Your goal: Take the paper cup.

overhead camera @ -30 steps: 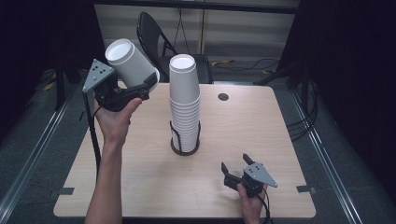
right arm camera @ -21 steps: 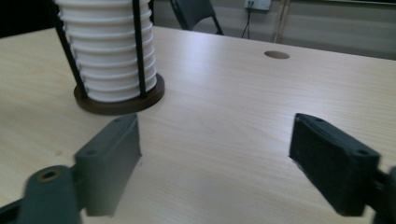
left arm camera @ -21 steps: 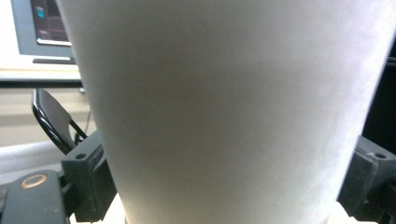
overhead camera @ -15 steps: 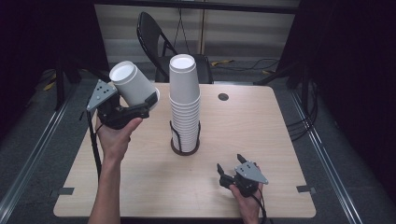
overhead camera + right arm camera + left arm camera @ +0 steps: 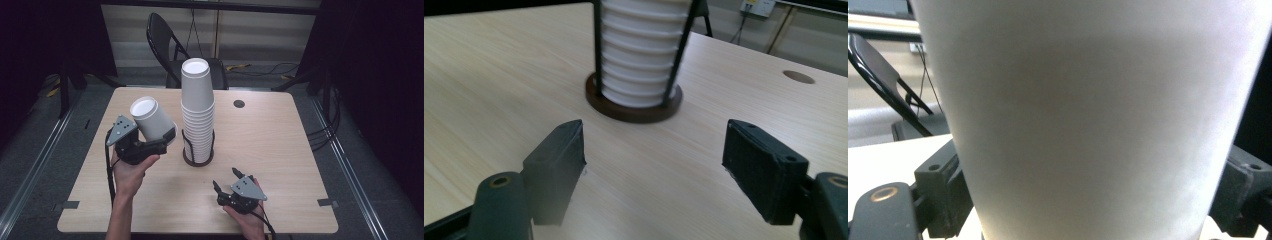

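A tall stack of white paper cups [image 5: 197, 110] stands in a dark round holder [image 5: 198, 159] with upright wires at the table's middle. My left gripper [image 5: 160, 140] is shut on a single white cup [image 5: 151, 119], tilted with its closed bottom up and to the left, just left of the stack. The cup's wall [image 5: 1088, 120] sits between both jaws in the left gripper view. My right gripper [image 5: 225, 180] rests near the table's front edge, right of centre, open with nothing between its jaws; its jaws have just been closing a little. It faces the holder [image 5: 634, 107].
The wooden table [image 5: 280, 135] has a round cable hole [image 5: 239, 104] at its back right. A black folding chair [image 5: 167, 45] stands behind the table. Tape marks sit at the table's front corners.
My left hand has come down and toward the stack with the cup in it. My right gripper has shifted left along the table's front edge.
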{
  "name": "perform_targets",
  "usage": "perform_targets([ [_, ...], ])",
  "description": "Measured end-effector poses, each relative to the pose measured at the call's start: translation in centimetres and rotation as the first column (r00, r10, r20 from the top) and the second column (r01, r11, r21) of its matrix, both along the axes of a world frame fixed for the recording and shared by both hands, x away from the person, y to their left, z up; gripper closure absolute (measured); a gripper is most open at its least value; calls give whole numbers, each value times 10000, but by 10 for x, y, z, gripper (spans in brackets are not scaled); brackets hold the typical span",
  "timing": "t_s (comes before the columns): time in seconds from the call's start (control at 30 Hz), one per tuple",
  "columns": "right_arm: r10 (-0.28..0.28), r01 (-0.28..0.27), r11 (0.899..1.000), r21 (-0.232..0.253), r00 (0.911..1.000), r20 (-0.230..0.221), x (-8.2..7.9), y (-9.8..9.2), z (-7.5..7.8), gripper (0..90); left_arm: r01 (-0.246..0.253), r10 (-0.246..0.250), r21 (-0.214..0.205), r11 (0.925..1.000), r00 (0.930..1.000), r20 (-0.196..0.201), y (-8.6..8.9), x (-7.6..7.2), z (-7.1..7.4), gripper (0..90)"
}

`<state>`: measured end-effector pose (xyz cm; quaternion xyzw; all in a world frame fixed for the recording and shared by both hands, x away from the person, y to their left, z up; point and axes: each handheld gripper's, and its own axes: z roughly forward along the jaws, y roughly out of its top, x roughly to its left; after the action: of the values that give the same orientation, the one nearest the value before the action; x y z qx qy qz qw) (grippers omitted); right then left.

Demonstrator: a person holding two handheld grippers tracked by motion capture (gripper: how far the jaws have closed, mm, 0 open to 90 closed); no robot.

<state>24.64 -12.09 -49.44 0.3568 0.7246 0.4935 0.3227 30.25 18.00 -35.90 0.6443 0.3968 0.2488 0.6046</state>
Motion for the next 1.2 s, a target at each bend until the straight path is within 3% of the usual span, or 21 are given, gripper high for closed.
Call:
perform_targets([
  [0.1,321,-325,9979,555,9995,82,-1,6,1,271,64,-61,138,9999,9998,-203,-3,-4,-8,113],
  [0.4,1060,-1094,9883,1065,9937,374,0,16,5,341,562,-574,-221,9982,9968,-561,-11,-16,-25,110],
  [0.63,1645,-1724,9754,1374,9841,673,-1,28,9,363,849,-914,-717,9938,9915,-929,-19,-28,-43,111],
  [0.77,1822,-1932,9704,1448,9795,861,-1,33,9,382,1084,-1216,-1150,9874,9859,-1150,-20,-31,-50,110],
  [0.83,1964,-2123,9660,1478,9738,1148,-1,36,10,396,1215,-1447,-1597,9797,9791,-1431,-20,-33,-57,110],
  [0.87,2011,-2185,9634,1554,9721,1205,-2,37,10,401,1215,-1447,-1597,9797,9791,-1431,-20,-33,-57,111],
  [0.93,2075,-2288,9576,1752,9693,1318,-2,38,11,424,1363,-1701,-1927,9718,9703,-1717,-22,-35,-65,111],
  [0.97,2075,-2288,9576,1752,9693,1318,-2,38,11,424,1363,-1701,-1927,9718,9703,-1717,-22,-35,-65,111],
  [1.0,2179,-2441,9517,1862,9643,1504,-3,39,11,431,1523,-1979,-2307,9610,9617,-1896,-23,-35,-70,111],
  [1.17,2284,-2644,9435,1998,9556,1864,-6,40,11,452,1496,-2082,-2547,9554,9527,-2213,-26,-36,-76,111],
  [1.2,2241,-2622,9435,2026,9553,1930,-6,40,12,462,1541,-2177,-2641,9521,9482,-2313,-27,-36,-78,111],
])
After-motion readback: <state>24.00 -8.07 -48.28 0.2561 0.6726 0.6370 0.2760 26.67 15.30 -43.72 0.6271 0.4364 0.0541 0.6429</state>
